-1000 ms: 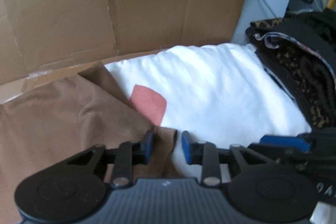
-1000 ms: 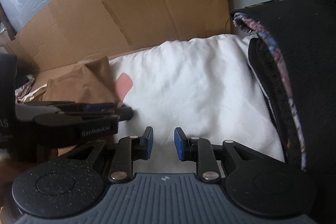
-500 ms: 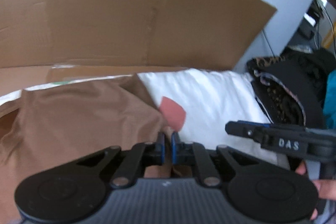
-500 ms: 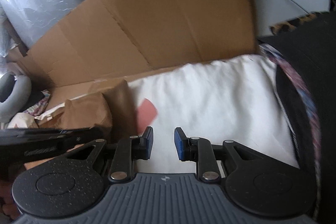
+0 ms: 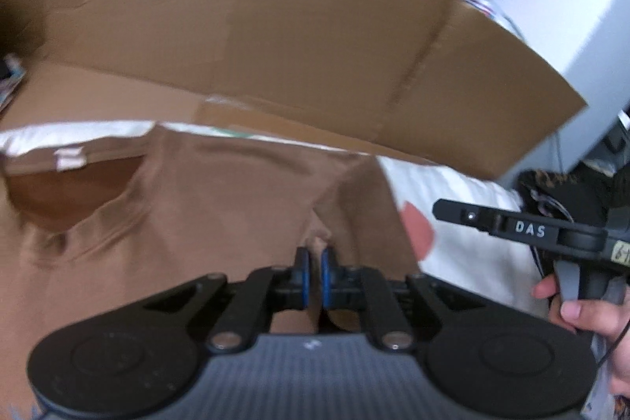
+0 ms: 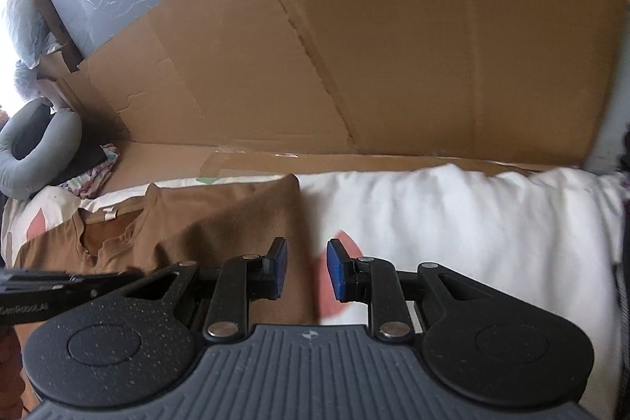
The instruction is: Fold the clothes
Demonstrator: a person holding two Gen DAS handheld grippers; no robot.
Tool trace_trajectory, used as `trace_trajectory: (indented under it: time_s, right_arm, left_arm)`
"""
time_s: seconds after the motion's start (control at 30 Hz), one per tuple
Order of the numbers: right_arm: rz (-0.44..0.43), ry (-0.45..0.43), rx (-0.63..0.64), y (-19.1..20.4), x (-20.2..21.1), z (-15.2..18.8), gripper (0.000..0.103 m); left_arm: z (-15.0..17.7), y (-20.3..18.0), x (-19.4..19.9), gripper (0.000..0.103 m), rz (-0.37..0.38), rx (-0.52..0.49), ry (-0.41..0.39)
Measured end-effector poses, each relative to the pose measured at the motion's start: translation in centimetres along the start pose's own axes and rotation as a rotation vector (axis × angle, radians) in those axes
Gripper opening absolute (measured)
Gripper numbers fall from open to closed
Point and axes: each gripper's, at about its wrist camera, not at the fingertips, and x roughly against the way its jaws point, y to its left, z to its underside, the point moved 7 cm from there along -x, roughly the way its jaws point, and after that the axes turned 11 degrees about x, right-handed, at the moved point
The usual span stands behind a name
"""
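A brown shirt (image 5: 204,207) lies spread on a white sheet (image 5: 464,247), its neckline and label at the left. My left gripper (image 5: 314,276) is shut on a pinched fold of the brown shirt near its right edge. In the right wrist view the same brown shirt (image 6: 220,219) lies left of centre, and my right gripper (image 6: 307,268) is open just above the shirt's right edge and a pink patch (image 6: 334,294) on the white sheet (image 6: 472,231), holding nothing. The right gripper's body, held by a hand (image 5: 582,309), shows at the right of the left wrist view.
A large flattened cardboard sheet (image 6: 354,65) stands behind the bedding. Dark patterned clothes (image 5: 567,191) are piled at the right. A grey neck pillow (image 6: 35,148) and small fabrics lie at the far left. A white wall (image 5: 551,6) rises at the back right.
My left gripper closed on the brown shirt's edge and pulled it up and left. My right gripper swung left toward the shirt's edge, still open.
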Motion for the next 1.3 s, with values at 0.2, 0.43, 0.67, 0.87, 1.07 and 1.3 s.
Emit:
trace_trajectory:
  time_s: [0.2, 0.43, 0.67, 0.87, 1.07, 1.3]
  right_arm:
    - [-0.017, 0.027, 0.021, 0.8, -2.9, -0.6, 0.035]
    - [-0.019, 0.044, 0.022, 0.8, -4.4, -1.1, 0.038]
    - [-0.027, 0.052, 0.005, 0.4, -5.3, -1.6, 0.038]
    - [-0.027, 0.046, -0.021, -0.2, -5.9, -2.3, 0.038]
    - [-0.021, 0.076, 0.033, 0.3, -7.6, -2.6, 0.038]
    - [-0.028, 0.097, 0.079, 1.0, -9.1, -2.0, 0.032]
  left_arm:
    - [-0.2, 3.6, -0.6, 0.011, -0.041, 0.087, 0.002]
    - [-0.1, 5.4, -0.6, 0.036, -0.035, 0.114, -0.024]
    - [0.0, 5.6, -2.1, 0.036, 0.015, 0.113, -0.037]
    - [0.4, 5.8, -2.2, 0.006, 0.054, 0.137, -0.041]
    - [0.3, 5.8, -1.0, 0.003, 0.058, 0.155, -0.042]
    - [0.0, 5.6, 0.6, 0.002, 0.054, 0.134, -0.034]
